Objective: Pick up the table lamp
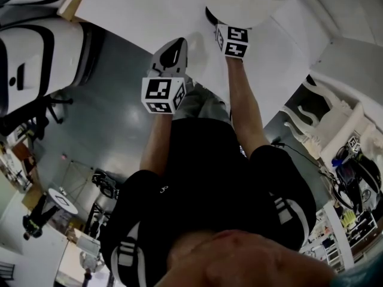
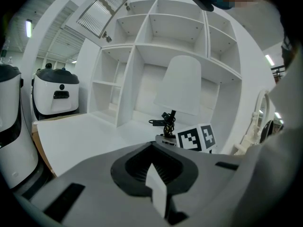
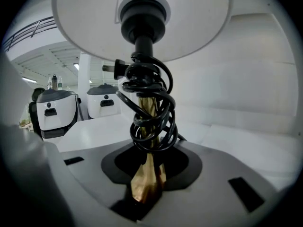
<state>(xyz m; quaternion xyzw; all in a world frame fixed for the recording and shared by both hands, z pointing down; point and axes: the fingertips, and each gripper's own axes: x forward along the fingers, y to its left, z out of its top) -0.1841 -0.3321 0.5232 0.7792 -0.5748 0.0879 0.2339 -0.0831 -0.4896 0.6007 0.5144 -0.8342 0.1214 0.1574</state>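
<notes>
While the table lamp stands toward the back of the white tabletop, in front of the open shelf unit, lift it by its brass stem. The right gripper has this stem between its jaws low down, below the black cord coiled round it, and the jaws appear closed against the metal. Grip the bare stem only. A pad that lands on the cord would probably slip. Raise the stem vertically, because the wide white shade is likely to make the lamp top-heavy and prone to swing. Watch the plug, which juts free from the coil and could snag. The left gripper has its jaws together on nothing and hangs short of the lamp, on its left. It could be used to steady the foot if the lamp tilts. The right gripper view alone shows the contact of jaws and stem and how the cord is wound, but it shows no base. The left gripper view alone shows the full shade against the shelves, with the right gripper's marker cube at the lamp's foot. The base is hidden there too, so whether it has left the tabletop cannot be told. The head view shows both arms reaching under the shade from above, but not the grip.
</notes>
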